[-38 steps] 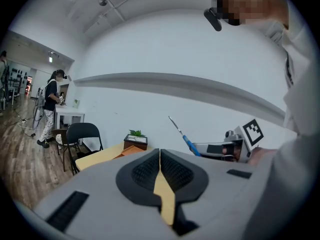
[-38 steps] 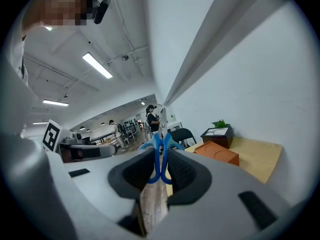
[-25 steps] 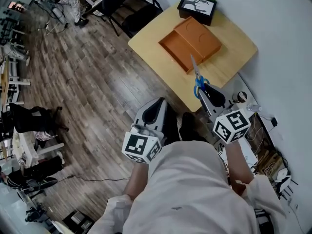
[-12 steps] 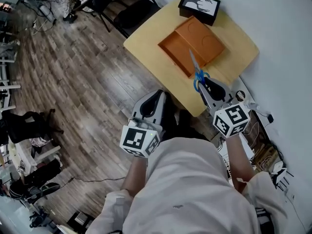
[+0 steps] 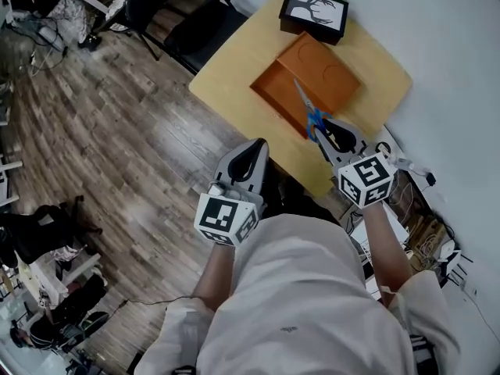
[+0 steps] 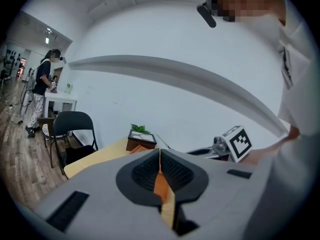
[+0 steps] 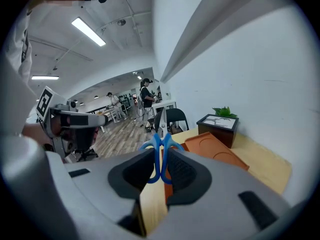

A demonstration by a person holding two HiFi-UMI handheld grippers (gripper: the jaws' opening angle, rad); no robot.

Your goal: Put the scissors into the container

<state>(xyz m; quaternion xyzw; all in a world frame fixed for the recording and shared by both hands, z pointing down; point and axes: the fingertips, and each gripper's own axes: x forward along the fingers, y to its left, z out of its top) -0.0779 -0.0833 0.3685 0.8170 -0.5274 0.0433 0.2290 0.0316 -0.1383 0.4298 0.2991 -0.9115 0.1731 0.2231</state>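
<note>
Scissors [image 5: 309, 112] with blue handles [image 7: 160, 155] are pinched by their handles in my right gripper [image 5: 331, 133], blades pointing away over the near edge of the orange container [image 5: 311, 78]. The container is a flat orange tray [image 7: 216, 152] on the light wooden table [image 5: 234, 76]. My left gripper [image 5: 248, 159] hangs off the table's near edge, above the floor, jaws shut with nothing between them [image 6: 160, 176]. In the left gripper view a sliver of the orange container [image 6: 161, 185] shows below the pads.
A black box [image 5: 314, 12] with a tree picture and a plant stands at the table's far edge, behind the container. A black folding chair [image 6: 70, 129] stands left of the table. Cables and clutter [image 5: 414, 209] lie by the white wall on the right.
My right gripper has carried the scissors forward, so the blades now reach over the orange container. The left gripper stays shut near the table's edge.
</note>
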